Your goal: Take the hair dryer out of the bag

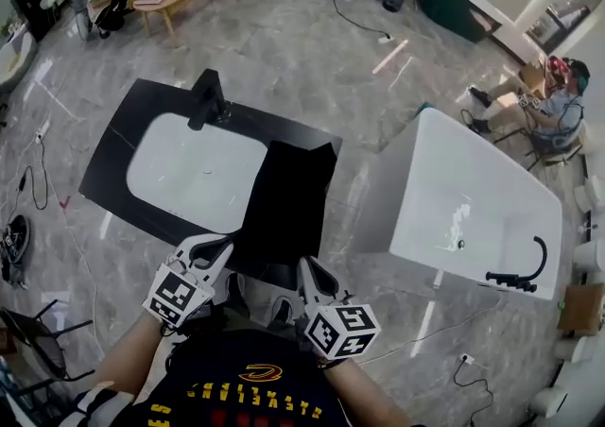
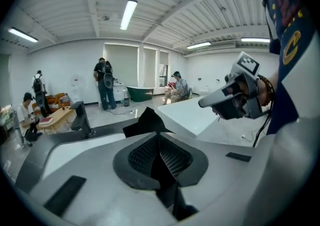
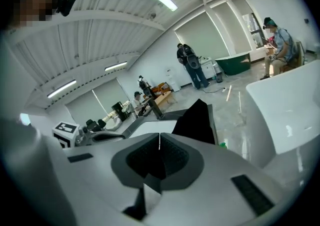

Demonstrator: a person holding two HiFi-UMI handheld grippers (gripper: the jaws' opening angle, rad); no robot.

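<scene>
Only the head view shows the bag (image 1: 288,203) lying on the desk (image 1: 113,162) beside the basin (image 1: 189,168). Left tool (image 1: 223,246) and right tool (image 1: 306,266), both closed and empty, tilt slightly downward toward its near edge.

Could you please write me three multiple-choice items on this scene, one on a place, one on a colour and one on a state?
1. Where does the bag lie?
A. On the right end of the counter, beside the basin
B. In the bathtub
C. On the floor

2. What colour is the faucet on that counter?
A. Chrome
B. Black
C. Gold

3. How do the jaws of the left gripper and the right gripper stand?
A. Both wide open
B. Left shut on the bag
C. Both shut, with nothing between them

Answers:
1 A: the head view shows it lying on the dark counter, right of the white basin.
2 B: it stands black behind the basin.
3 C: each gripper view shows its jaws together and empty, short of the bag.
</scene>
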